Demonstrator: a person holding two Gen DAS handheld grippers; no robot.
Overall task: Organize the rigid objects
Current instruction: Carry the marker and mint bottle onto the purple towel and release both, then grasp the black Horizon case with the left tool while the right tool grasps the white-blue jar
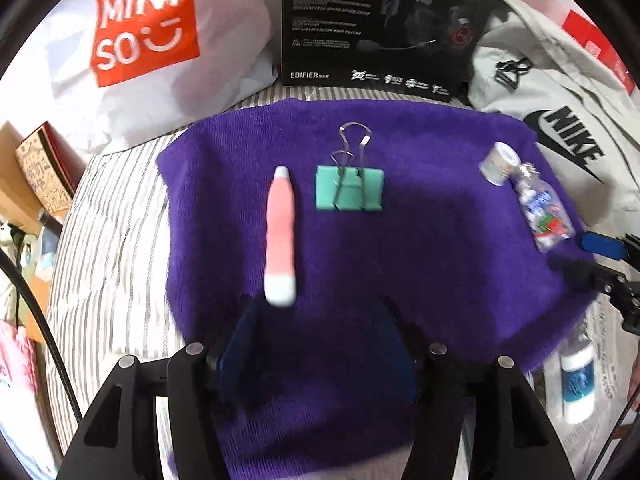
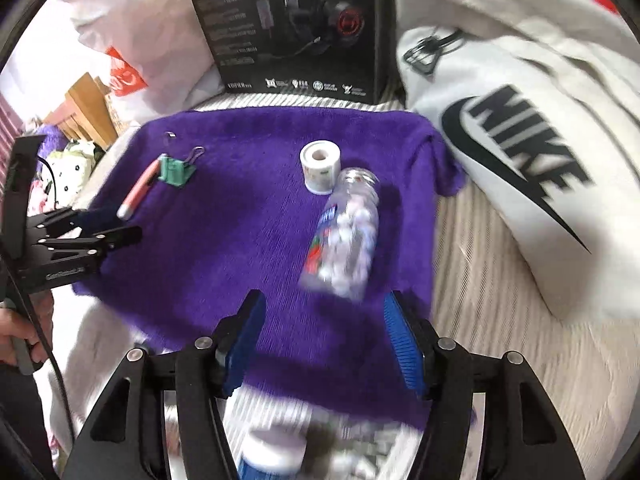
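Both grippers, left [image 1: 316, 312] and right [image 2: 324, 320], stood wide open and empty; the clear bottle [image 2: 346, 236] lay at twelve o'clock of the right gripper.

On the purple towel [image 1: 420, 240] lie four things: one pink pen [image 1: 281, 232], one green binder clip [image 1: 349, 190], one white tape roll [image 1: 499, 162] and one clear bottle [image 1: 544, 216]. Off the towel: one white-and-blue bottle [image 1: 577, 380], one black box [image 1: 384, 20], two bags [image 1: 132, 40].
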